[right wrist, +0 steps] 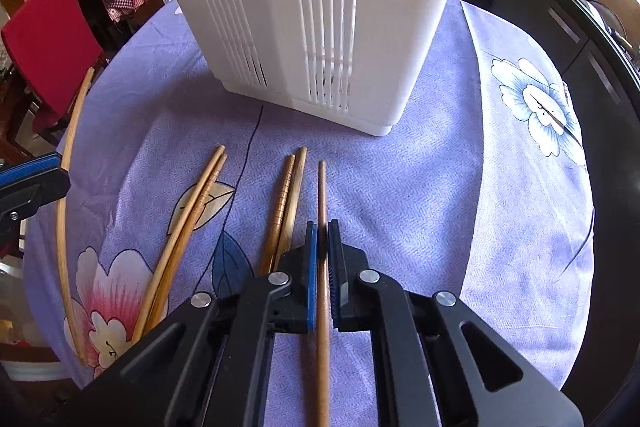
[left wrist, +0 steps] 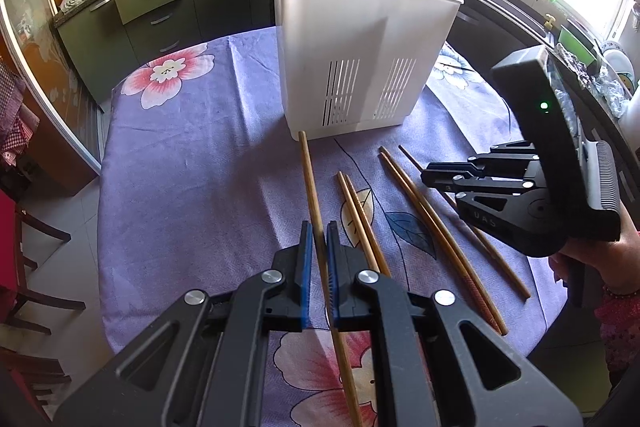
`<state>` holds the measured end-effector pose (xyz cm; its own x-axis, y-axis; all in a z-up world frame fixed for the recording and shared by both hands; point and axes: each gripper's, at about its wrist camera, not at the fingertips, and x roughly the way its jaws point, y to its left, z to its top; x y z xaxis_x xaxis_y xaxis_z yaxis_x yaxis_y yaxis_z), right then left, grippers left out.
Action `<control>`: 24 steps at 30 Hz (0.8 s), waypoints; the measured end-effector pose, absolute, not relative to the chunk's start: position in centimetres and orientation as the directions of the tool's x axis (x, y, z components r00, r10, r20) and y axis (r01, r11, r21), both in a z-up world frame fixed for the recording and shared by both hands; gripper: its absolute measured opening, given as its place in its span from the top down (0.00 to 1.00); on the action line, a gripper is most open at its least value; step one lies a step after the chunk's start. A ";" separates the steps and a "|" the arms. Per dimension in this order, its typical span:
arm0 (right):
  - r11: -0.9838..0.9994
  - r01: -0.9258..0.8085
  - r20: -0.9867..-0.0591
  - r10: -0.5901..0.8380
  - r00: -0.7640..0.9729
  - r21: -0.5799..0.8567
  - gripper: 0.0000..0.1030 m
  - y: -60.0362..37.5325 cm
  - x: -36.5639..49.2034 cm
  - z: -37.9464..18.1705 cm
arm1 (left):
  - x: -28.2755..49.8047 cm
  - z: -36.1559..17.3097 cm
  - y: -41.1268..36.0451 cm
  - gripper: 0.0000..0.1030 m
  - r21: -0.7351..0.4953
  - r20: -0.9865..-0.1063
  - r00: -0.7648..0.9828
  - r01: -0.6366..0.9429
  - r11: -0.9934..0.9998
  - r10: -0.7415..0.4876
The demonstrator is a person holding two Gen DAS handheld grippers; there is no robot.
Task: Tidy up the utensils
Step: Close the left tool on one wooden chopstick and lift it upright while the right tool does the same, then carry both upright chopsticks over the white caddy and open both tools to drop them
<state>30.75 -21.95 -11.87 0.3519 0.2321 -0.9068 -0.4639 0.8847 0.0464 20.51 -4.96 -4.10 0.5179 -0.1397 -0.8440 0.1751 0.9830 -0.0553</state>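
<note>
Six wooden chopsticks are out of the holder: two pairs lie flat on the tabletop (right wrist: 460, 187), and each hand-held gripper has one more. The left hand-held gripper (left wrist: 319, 247) is clamped on a light chopstick (left wrist: 310, 183) whose far tip reaches almost to the foot of the white utensil holder (left wrist: 360, 67). The right hand-held gripper (right wrist: 322, 247) is clamped on a darker chopstick (right wrist: 322, 195), the outermost on the right. Between them, the nearer pair (right wrist: 286, 195) lies just beside the right one and the farther pair (right wrist: 192, 219) crosses a printed leaf.

The holder stands upright past the chopstick tips, slotted low on its walls; two more chopsticks, a fork and a white utensil poke out of its top. The purple flowered cloth is bare to the right of the holder, as far as the tabletop's rounded edge
</note>
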 end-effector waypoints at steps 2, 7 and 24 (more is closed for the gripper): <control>0.885 -0.460 -0.891 0.261 0.372 0.067 0.94 -22.6 30.2 -10.7 | 20.3 -3.7 -4.9 0.93 -0.054 -0.840 0.524 0.177 0.983 -0.140; 0.882 -0.455 -0.828 0.342 0.444 0.120 0.94 -24.8 28.4 -6.2 | 19.3 -2.3 -5.2 0.93 -0.038 -0.821 0.553 0.192 0.981 -0.140; 0.872 -0.452 -0.634 0.458 0.623 0.186 0.94 -32.9 18.8 2.0 | 13.9 2.7 -5.4 0.94 0.006 -0.725 0.674 0.213 0.977 -0.143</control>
<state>18.76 -32.94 1.97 0.6231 0.4583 -0.6338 -0.4520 0.8723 0.1864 13.89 -5.38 2.69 0.6735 -0.1426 -0.7253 0.2134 0.9770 0.0060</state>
